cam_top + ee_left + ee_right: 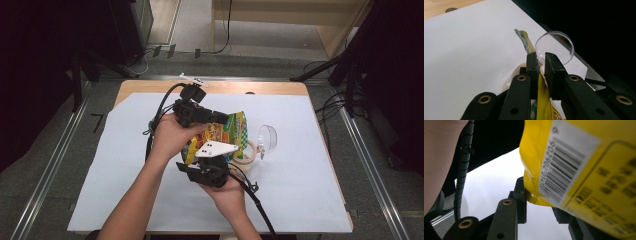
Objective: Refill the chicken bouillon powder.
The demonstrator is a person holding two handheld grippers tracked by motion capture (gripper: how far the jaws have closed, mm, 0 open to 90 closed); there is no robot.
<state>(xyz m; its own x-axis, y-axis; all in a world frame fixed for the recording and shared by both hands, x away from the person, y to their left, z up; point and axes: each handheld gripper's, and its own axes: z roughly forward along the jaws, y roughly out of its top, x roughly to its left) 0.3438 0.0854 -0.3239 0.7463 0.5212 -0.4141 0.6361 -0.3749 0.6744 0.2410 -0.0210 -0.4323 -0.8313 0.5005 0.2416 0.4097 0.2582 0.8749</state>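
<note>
A yellow snack bag (235,131) with a green checked band is held up over the white sheet between my two grippers. My left gripper (224,119) reaches in from the left, and in the left gripper view its jaws (541,61) are shut on the bag's thin upper edge (542,97). My right gripper (212,159), with its grey plate on top, comes from below. In the right gripper view the bag's barcode side (579,170) looms close, and its lower corner sits gripped in the right gripper (539,200); the bag hides the far jaw.
A clear plastic cup (267,139) lies on its side just right of the bag, also (555,46). A beige tape roll (248,152) rests under the bag. The white sheet (125,165) covers a wooden table (150,86). Cables trail from both grippers.
</note>
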